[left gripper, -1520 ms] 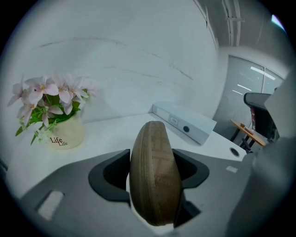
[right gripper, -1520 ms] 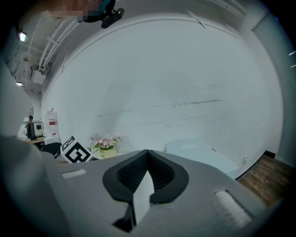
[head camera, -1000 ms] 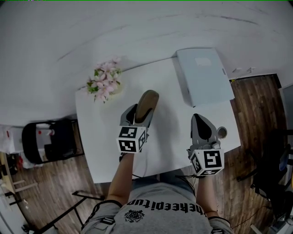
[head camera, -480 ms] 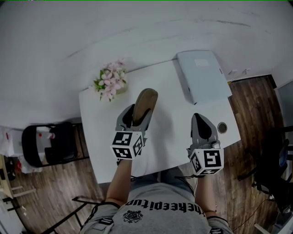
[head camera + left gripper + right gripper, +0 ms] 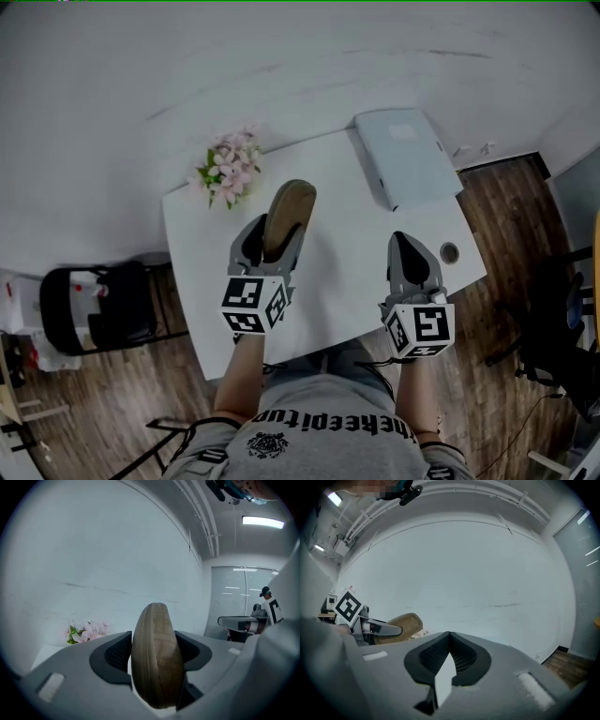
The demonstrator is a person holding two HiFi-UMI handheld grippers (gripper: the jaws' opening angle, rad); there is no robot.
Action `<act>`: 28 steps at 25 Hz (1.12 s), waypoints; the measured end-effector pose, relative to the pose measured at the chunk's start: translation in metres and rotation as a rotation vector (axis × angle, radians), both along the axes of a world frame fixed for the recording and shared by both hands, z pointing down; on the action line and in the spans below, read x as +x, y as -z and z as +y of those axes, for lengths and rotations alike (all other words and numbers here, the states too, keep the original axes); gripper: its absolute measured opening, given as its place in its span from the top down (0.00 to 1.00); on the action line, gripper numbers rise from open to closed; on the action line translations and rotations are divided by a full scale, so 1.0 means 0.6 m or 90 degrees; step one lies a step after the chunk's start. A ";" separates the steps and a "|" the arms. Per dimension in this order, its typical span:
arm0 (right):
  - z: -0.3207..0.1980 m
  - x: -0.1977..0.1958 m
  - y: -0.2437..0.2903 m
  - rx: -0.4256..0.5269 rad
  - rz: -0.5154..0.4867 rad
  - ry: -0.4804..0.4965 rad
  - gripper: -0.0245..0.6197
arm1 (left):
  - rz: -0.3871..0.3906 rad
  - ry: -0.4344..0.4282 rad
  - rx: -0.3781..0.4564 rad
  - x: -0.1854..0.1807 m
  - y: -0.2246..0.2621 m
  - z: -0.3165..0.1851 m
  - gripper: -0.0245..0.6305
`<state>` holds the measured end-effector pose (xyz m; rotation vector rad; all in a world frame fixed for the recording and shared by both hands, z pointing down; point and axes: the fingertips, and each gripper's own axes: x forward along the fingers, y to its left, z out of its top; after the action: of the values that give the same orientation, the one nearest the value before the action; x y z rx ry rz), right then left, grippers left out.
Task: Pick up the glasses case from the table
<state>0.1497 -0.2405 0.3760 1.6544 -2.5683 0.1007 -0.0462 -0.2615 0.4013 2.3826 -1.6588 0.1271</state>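
Observation:
The glasses case (image 5: 286, 213) is a brown oval pouch with a zip seam, held off the white table (image 5: 347, 291). My left gripper (image 5: 269, 246) is shut on the case, which stands on edge between the pads and juts forward past the tips. In the left gripper view the case (image 5: 157, 660) fills the gap between the two dark jaws. My right gripper (image 5: 412, 267) hovers over the table's right part with its jaws closed together and nothing between them. The right gripper view shows its own tips (image 5: 449, 639) meeting, and the case (image 5: 401, 626) at the left.
A pot of pink flowers (image 5: 229, 167) stands at the table's far left corner. A light grey flat box (image 5: 405, 156) lies at the far right corner, and a small round cap (image 5: 450, 251) near the right edge. A black chair (image 5: 89, 305) stands on the wooden floor at the left.
The left gripper has risen with the case and come nearer to the camera. The right gripper has lifted slightly too. The view has shifted a little over the table.

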 end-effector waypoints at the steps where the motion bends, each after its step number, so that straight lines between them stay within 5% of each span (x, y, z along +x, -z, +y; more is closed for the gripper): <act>1: 0.005 -0.002 0.003 0.003 0.000 -0.003 0.96 | 0.000 -0.002 0.004 -0.003 0.004 0.004 0.52; 28: 0.124 -0.027 0.070 0.074 0.012 -0.050 0.96 | 0.026 -0.022 0.127 -0.047 0.105 0.104 0.52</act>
<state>0.1335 -0.1663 0.3341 1.7875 -2.5401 -0.0603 -0.0741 -0.1994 0.3385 2.5400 -1.6838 -0.0856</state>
